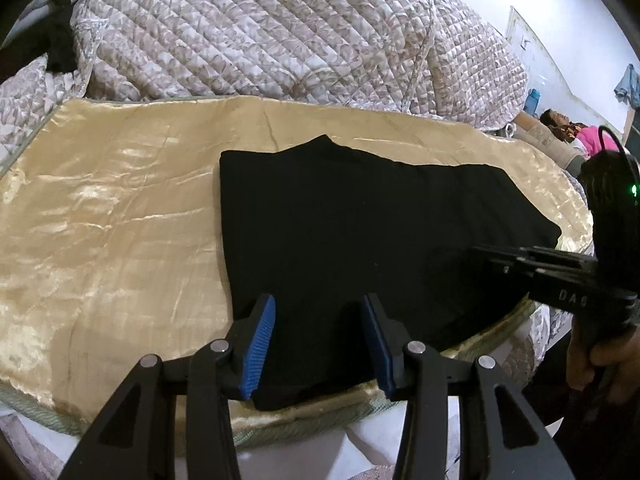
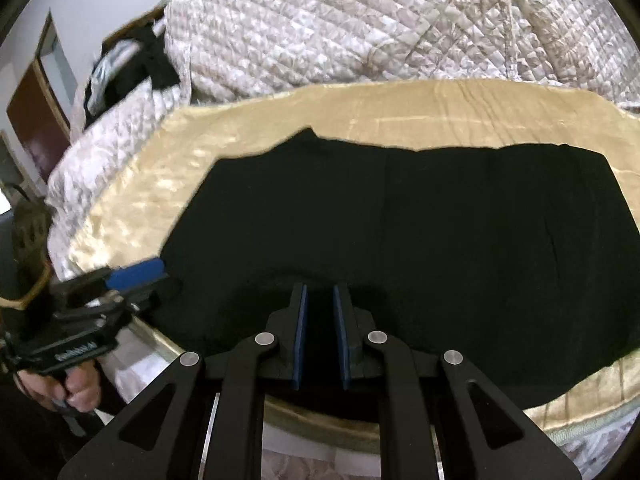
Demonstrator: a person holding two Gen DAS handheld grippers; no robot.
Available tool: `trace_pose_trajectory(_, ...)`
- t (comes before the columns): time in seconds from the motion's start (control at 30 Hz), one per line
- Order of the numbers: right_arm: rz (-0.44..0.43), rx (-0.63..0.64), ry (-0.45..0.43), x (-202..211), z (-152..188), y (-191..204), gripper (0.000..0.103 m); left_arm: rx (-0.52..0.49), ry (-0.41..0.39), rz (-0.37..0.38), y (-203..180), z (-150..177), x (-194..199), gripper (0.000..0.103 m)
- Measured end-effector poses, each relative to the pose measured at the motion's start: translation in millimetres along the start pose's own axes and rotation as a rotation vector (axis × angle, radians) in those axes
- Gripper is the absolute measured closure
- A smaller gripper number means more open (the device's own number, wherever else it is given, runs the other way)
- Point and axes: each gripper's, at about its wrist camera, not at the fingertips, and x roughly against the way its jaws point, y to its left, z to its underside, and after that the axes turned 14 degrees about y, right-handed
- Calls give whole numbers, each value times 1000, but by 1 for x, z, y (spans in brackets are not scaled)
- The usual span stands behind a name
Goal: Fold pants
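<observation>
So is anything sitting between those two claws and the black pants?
Nothing visible. The left gripper and right gripper both hover right at the near edge of the black pants, which lie flat on the gold satin cloth.

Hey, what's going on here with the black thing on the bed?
A person holds a claw in each hand over black pants lying flat, apparently folded, on a gold satin cloth. The left claw is open at the near edge. The right claw, gap narrower, grips nothing visible. A quilted blanket lies behind.
</observation>
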Motion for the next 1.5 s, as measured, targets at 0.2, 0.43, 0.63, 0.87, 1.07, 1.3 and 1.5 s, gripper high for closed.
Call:
trace_pose_trajectory(0.2, 61, -27, -17, 5, -11, -4, 90, 19, 29, -72, 1, -27, -5, 56)
trace_pose_trajectory(0.43, 56, -6, -44, 2, -36, 3, 86, 32, 42, -128, 3, -62, -18, 56)
trace_pose_trajectory(0.63, 53, -19, -24, -10, -75, -1, 80, 63, 35, -133, 16, -79, -27, 56)
trace_pose_trajectory(0.87, 19, -94, 41, -42, -92, -16, 82, 63, 50, -143, 21, -74, -37, 56)
trace_pose_trajectory(1.07, 69, -99, -17, -26, -86, -15, 82, 73, 30, -137, 21, -72, -29, 56)
trace_pose_trajectory(1.3, 46, -51, -63, -5, -59, -3, 82, 48, 13, -142, 10, -60, -18, 56)
trace_pose_trajectory(1.5, 78, 28, -105, 8, -33, 17, 82, 47, 13, -150, 3, -43, -11, 56)
